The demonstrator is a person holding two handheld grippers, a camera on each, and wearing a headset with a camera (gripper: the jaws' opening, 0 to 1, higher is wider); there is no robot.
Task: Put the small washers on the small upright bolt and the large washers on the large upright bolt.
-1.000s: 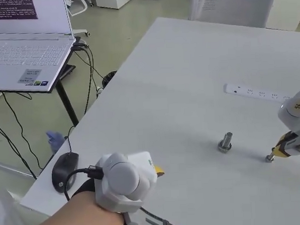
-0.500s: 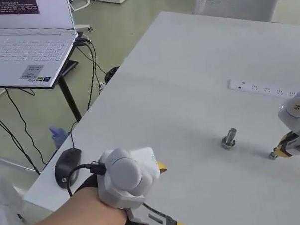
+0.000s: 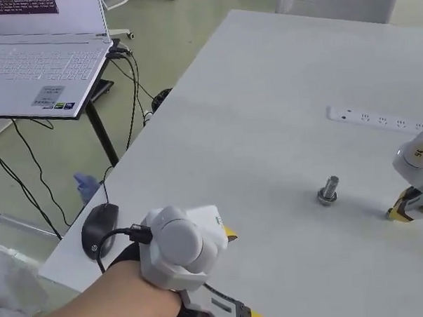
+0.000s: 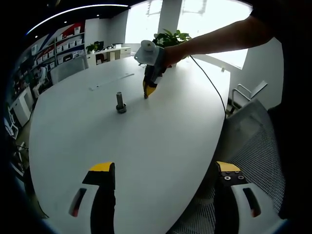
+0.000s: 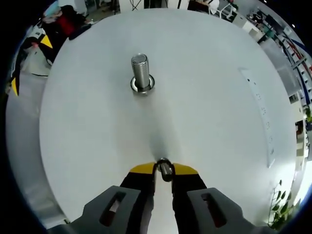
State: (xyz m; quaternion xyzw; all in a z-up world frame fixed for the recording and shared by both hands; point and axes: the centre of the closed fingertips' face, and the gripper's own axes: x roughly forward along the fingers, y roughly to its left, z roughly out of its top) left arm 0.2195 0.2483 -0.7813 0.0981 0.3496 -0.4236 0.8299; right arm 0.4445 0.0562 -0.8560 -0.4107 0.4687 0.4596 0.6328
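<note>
Since a second ago, the small upright bolt (image 5: 165, 168) has been taken between the tips of the right hand-held gripper (image 5: 163, 171), which is clenched on it on the bench (image 5: 87, 146). Near it, the large upright bolt (image 5: 140, 68) is seen standing free. The left hand-held gripper (image 4: 165, 168) is held released at the bench edge, nothing between its jaws.

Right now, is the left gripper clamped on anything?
No: in the left gripper view the left gripper has its jaws wide apart, with just bare white table between them.
</note>
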